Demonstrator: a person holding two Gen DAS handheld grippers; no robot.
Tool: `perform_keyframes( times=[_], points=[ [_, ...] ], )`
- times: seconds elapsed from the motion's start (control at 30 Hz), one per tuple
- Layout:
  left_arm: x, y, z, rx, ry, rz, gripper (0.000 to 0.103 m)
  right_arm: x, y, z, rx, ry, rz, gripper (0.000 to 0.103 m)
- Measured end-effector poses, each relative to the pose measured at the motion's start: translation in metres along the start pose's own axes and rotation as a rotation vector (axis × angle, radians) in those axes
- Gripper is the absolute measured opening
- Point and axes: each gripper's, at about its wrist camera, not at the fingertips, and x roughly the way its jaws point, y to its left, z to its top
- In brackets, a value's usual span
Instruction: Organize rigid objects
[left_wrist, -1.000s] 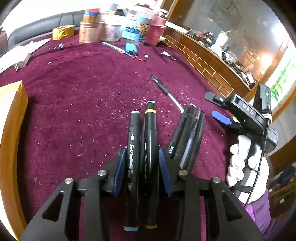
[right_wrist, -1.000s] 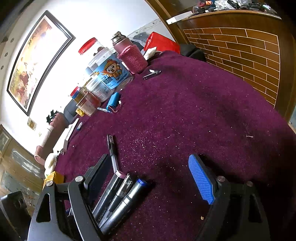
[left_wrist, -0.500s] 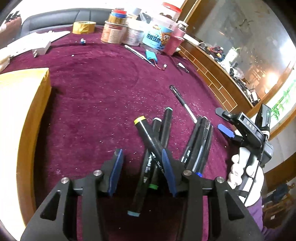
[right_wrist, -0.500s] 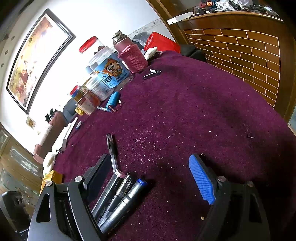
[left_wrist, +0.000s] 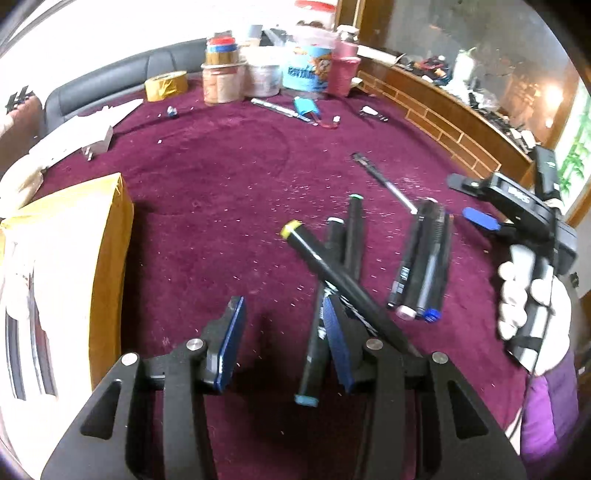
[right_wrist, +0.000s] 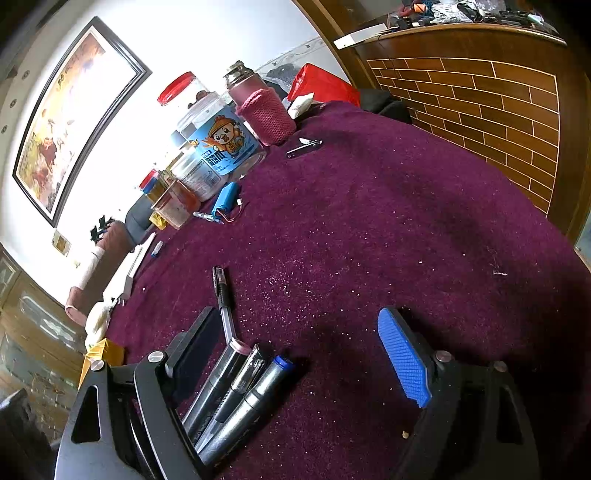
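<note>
Box (left_wrist: 110, 236) left of crossed markers (left_wrist: 332, 258) (jars (left_wrist: 258, 74) beyond).

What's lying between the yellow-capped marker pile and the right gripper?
A tidy bundle of three pens, side by side on the maroon cloth, lies between the crossed markers and the right gripper; the left wrist view shows it.

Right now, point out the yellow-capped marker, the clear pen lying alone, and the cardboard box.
yellow-capped marker (left_wrist: 334, 272): left wrist view, mid-barrel, lying tilted across other markers.
clear pen (left_wrist: 384, 182): left wrist view, middle of its shaft.
cardboard box (left_wrist: 110, 258): left wrist view, its brown side wall.
</note>
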Motion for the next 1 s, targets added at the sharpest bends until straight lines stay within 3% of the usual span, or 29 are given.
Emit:
perform_keyframes(
  times=[0.3,0.37,0.4,0.5,0.7,0.77,0.83,0.87,1.0],
  points=[
    [0.034,-0.021,0.011,0.058,0.06,-0.017,0.04,0.0,0.0,0.0,-0.001,0.0,0.0,0.084],
    [0.041,-0.028,0.012,0.088,0.066,0.016,0.04,0.0,0.0,0.0,0.001,0.0,0.002,0.084],
    [0.041,-0.03,0.011,0.105,0.058,0.037,0.038,0.0,-0.001,0.0,0.004,-0.003,0.002,0.084],
    [0.038,-0.031,0.007,0.131,0.046,0.039,0.012,0.0,-0.002,0.0,0.007,-0.003,0.006,0.084],
    [0.034,-0.017,0.003,0.074,0.028,0.018,0.016,0.0,-0.001,0.001,0.001,-0.002,0.003,0.085],
    [0.036,-0.022,0.002,0.085,0.004,0.027,0.02,0.0,-0.002,0.001,0.002,-0.003,0.005,0.085],
    [0.037,-0.027,0.002,0.108,0.004,0.037,0.016,0.0,-0.002,0.001,0.002,-0.004,0.005,0.085],
    [0.036,-0.025,0.002,0.1,0.002,0.026,0.012,0.0,-0.002,0.001,0.002,-0.005,0.004,0.085],
    [0.024,-0.006,-0.004,-0.002,-0.018,-0.065,0.012,0.001,0.0,0.001,-0.003,-0.006,-0.001,0.085]
  ],
)
